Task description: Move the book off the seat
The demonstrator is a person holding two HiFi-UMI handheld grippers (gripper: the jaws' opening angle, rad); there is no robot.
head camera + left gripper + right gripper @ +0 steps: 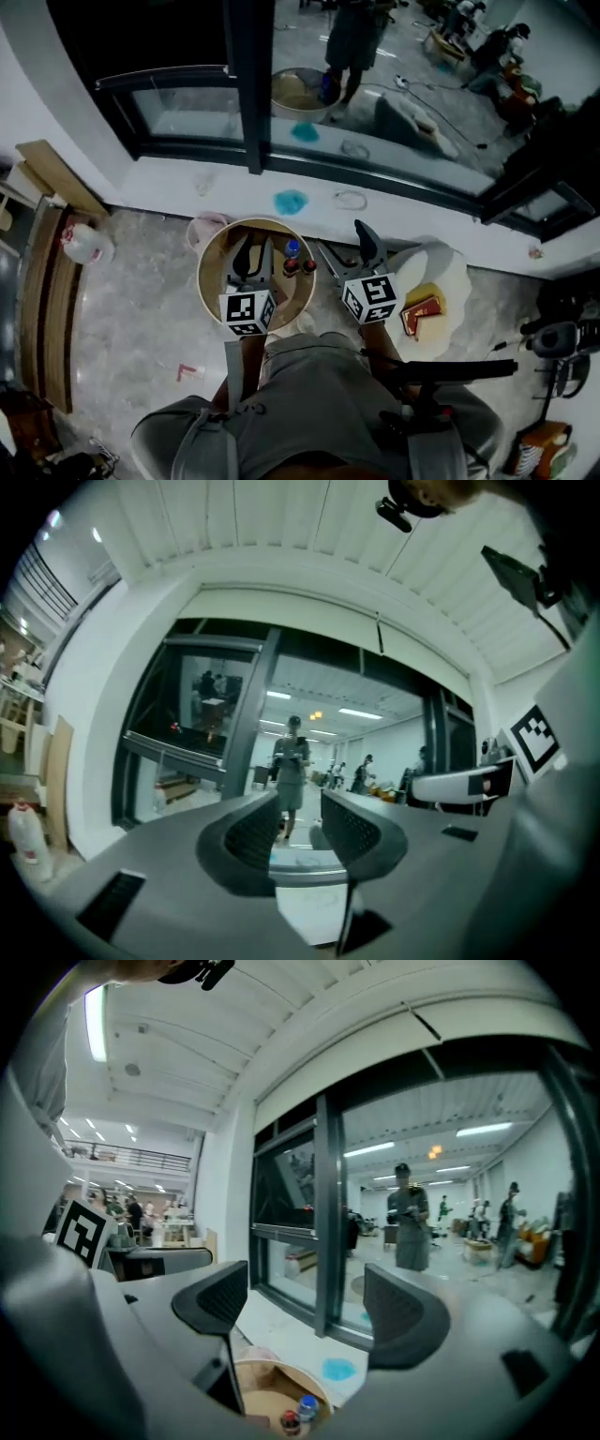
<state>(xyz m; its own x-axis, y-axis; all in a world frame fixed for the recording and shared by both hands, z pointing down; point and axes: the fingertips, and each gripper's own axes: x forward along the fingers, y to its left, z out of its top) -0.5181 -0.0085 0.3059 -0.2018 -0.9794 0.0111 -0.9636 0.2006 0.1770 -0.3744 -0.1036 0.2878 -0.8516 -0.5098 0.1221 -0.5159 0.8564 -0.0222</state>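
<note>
Book (421, 315), red and yellow as far as it shows, lies on the white seat (448, 265) just right of the round wooden table (204, 274), so I judge the whole move is still yours to make. Your left gripper (298, 810) hangs over that table, jaws slightly apart and empty. Your right gripper (305, 1290), at the table's right edge, gapes wide, also empty. Left of the table, the floor (141, 281) offers room. Beyond the table, the sill (187, 187) and window frame (248, 84) close you in.
</note>
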